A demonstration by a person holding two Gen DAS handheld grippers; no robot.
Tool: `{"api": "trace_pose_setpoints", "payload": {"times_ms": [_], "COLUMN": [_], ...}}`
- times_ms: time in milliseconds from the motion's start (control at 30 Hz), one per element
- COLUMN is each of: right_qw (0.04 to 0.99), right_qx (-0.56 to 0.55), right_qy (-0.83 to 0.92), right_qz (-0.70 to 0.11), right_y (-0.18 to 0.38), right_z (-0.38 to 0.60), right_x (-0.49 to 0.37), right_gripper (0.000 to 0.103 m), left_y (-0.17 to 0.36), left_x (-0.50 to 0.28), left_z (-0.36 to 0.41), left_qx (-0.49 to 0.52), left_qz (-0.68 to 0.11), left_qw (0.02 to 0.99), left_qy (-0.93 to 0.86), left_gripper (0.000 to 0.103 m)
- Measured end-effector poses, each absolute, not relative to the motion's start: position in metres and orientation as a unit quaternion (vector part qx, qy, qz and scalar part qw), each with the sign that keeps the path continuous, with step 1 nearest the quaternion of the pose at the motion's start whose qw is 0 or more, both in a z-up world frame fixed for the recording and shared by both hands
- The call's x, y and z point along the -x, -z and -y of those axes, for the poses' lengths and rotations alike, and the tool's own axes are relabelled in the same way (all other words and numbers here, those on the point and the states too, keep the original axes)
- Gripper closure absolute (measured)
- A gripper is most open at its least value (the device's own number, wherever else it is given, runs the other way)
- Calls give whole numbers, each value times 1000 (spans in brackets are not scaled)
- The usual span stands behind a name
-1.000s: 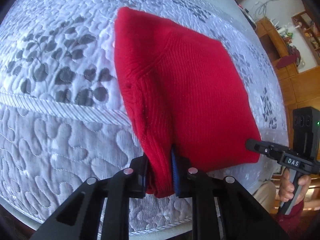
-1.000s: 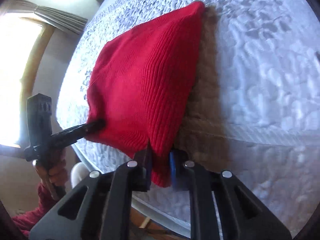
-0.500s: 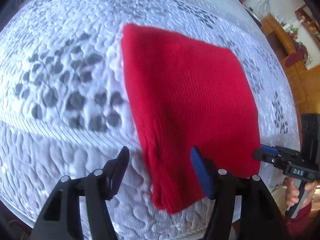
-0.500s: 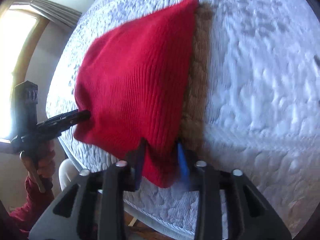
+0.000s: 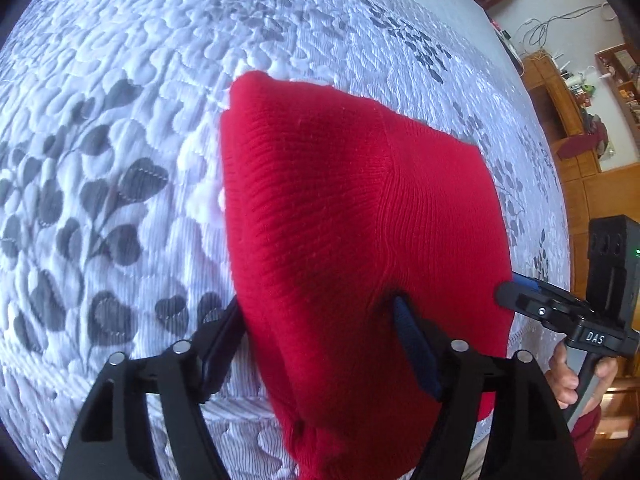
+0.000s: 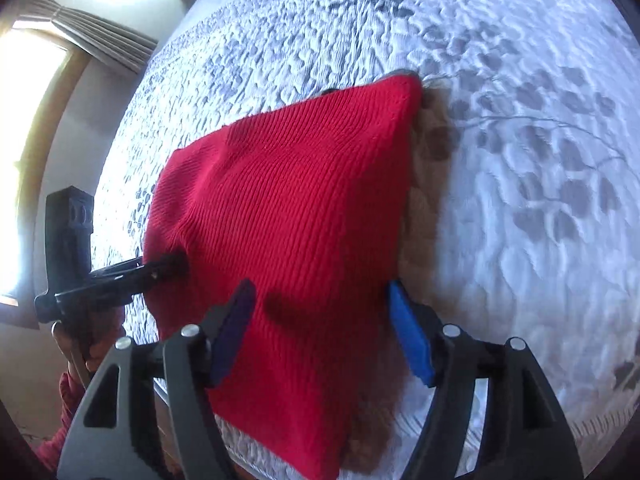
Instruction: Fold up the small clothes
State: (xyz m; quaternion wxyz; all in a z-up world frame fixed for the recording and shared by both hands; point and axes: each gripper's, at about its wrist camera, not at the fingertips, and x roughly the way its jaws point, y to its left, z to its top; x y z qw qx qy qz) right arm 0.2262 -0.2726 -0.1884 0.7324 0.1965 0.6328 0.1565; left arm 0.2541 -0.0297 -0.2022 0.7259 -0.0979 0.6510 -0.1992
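Since a second ago both grippers have let go of the red ribbed knit garment's near edge, which they pinched then, and their jaws are opening wider.

In the left wrist view, the left gripper (image 5: 316, 340) stands with its black fingers spread on either side of the red ribbed knit garment (image 5: 352, 216); the cloth lies between them, unpinched, folded flat on the white quilted bedspread with grey leaf print (image 5: 120, 168), its near corner drooping over the bed's edge. At the right, the right gripper (image 5: 516, 292) reaches the garment's other near corner, held by a hand (image 5: 568, 376).

In the right wrist view, the right gripper (image 6: 320, 336) straddles the garment (image 6: 304, 208), blue pads apart and clear of the cloth. The left gripper (image 6: 168, 268) sits at the garment's left corner. The bedspread (image 6: 520, 120) spreads around it.
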Motion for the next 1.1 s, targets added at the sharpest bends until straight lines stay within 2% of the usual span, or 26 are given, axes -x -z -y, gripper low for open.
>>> {"api": "trace_pose_setpoints", "payload": {"times_ms": [200, 300, 333, 367, 433, 533, 800, 1100], "right_qw": [711, 713, 714, 715, 717, 720, 731, 762], "right_qx": [-234, -239, -241, -242, -246, -254, -249, -240], "right_qy": [-161, -163, -165, -167, -169, -169, -184, -158], "right_qz": [-643, -638, -636, -634, -630, -623, -608, -581], "right_y": [215, 214, 212, 211, 208, 204, 172, 115], "right_z": [274, 276, 277, 278, 281, 284, 301, 397], "right_x": [-238, -238, -236, -234, -231, -227, -208, -198], "right_gripper": [31, 40, 46, 49, 58, 63, 66, 66], "left_y": [205, 205, 204, 203, 203, 198, 173, 124], "left_x": [-263, -265, -265, -264, -263, -258, -240, -237], "left_z": [37, 40, 41, 43, 43, 47, 66, 165], "left_qx": [91, 92, 93, 103, 123, 117, 123, 126], "left_qz": [-646, -639, -636, -635, -637, -630, -622, -590], "left_qw": [728, 734, 735, 730, 723, 733, 739, 743], "left_qy": [209, 210, 216, 232, 238, 226, 228, 288], "left_gripper": [19, 23, 40, 53, 65, 68, 70, 70]}}
